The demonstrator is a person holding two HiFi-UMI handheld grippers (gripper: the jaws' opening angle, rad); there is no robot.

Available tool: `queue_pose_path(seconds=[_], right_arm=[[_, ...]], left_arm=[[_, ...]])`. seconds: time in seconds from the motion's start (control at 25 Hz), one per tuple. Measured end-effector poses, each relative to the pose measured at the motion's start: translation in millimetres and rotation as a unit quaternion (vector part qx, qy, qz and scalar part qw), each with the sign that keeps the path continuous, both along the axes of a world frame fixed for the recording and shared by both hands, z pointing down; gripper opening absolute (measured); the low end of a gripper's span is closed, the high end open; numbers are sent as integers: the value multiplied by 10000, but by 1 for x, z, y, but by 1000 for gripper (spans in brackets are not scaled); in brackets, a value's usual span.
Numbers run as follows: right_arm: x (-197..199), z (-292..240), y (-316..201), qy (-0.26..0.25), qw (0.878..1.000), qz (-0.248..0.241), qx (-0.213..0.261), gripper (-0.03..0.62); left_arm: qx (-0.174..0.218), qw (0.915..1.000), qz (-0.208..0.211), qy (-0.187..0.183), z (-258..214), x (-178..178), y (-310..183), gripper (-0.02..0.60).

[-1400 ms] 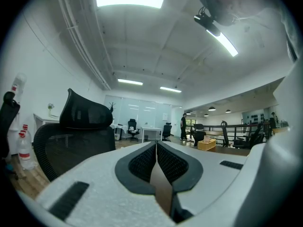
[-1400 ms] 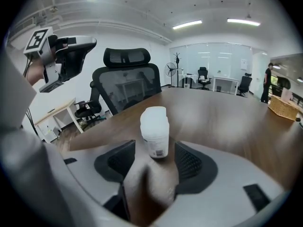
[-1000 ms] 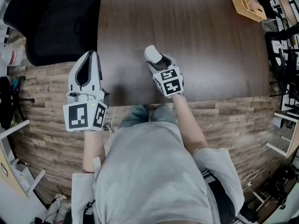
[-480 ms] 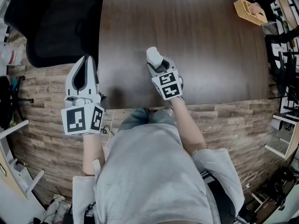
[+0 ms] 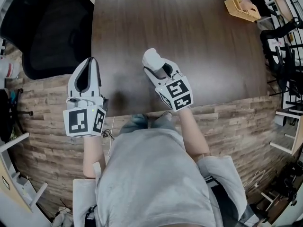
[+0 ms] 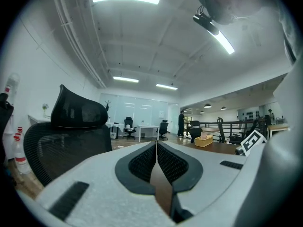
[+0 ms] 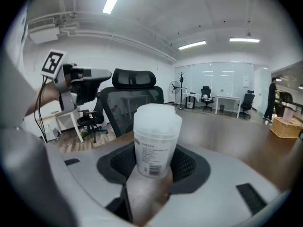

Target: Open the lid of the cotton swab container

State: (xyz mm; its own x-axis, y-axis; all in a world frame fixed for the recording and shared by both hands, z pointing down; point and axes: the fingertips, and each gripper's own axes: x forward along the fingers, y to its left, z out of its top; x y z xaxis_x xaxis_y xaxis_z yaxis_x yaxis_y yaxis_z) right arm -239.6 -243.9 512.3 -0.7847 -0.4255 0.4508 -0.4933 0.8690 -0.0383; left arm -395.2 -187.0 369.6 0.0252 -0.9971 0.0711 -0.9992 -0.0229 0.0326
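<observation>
Right gripper (image 5: 152, 66) clamped the cotton swab container (image 5: 151, 57) at its lower body; the jaws had just been closing, with the container between them, and the pads pressed both its sides. Container stood upright between the jaws, over the near part of the brown table (image 5: 203, 41), label facing the camera in the right gripper view, lid (image 7: 157, 113) on. Left gripper (image 5: 89, 64) was closed tight, pads together, nothing between them, at the table's left edge, well apart from the container. Black chair (image 5: 47, 27) sat left of the table, tan basket (image 5: 241, 7) at the far right corner.
</observation>
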Motion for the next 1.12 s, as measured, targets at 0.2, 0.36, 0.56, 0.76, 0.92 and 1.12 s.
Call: queue_pose_path(seconds=[0.2, 0.36, 0.56, 0.76, 0.92, 1.12], right_arm=[[21, -53, 2, -334, 9994, -115, 39, 195], [40, -87, 5, -318, 9985, -192, 399, 196], [68, -112, 13, -199, 9971, -489, 552, 196], [93, -129, 27, -148, 9940, -866, 653, 195], [110, -141, 41, -113, 9907, -1156, 704, 196], [127, -152, 59, -29, 9840, -1601, 777, 196]], left_arm=[[132, 9993, 329, -85, -11, 30, -12, 14], [321, 9964, 782, -81, -24, 60, -15, 14], [715, 9740, 2146, -122, -48, 120, -17, 15], [1076, 9295, 3509, -355, -76, 178, -9, 99], [1074, 8972, 4241, -596, -84, 222, -3, 169], [1072, 8525, 5060, -759, -87, 272, 12, 216]])
